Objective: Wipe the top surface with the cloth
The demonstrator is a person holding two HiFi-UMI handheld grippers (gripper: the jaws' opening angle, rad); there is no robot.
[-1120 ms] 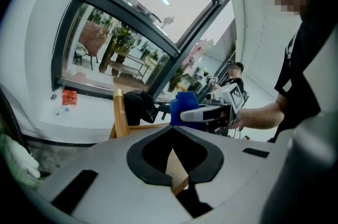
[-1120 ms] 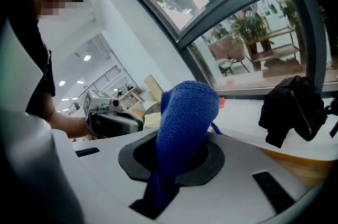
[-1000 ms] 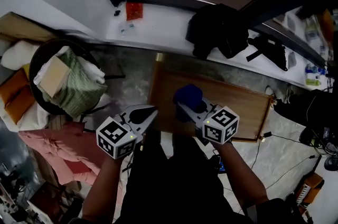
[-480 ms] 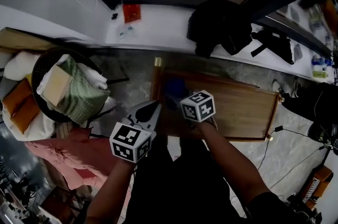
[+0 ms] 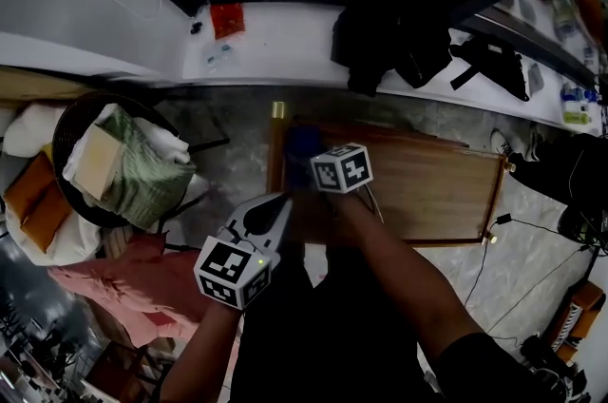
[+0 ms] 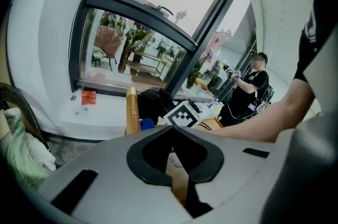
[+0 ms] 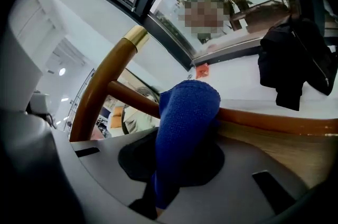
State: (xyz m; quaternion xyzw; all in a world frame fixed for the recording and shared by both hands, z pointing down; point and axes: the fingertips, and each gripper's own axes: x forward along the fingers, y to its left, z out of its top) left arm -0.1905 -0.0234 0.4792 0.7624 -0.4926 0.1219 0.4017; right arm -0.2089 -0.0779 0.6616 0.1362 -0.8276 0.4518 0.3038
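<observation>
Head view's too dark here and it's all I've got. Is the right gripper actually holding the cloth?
Observer: Yes. In the right gripper view, the right gripper is clamped on the blue cloth.
Operator: Where's the cloth's front end?
Observer: At the wooden rail, near the brass-capped post.
Operator: Left gripper?
Observer: In its own view, the left gripper is shut with nothing between the jaws.

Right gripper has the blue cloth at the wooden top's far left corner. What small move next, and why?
Probably drag the right gripper rightward: the blue cloth is clamped in it and sits at the far left corner of the wooden top, whose bare surface stretches off to the right.
</observation>
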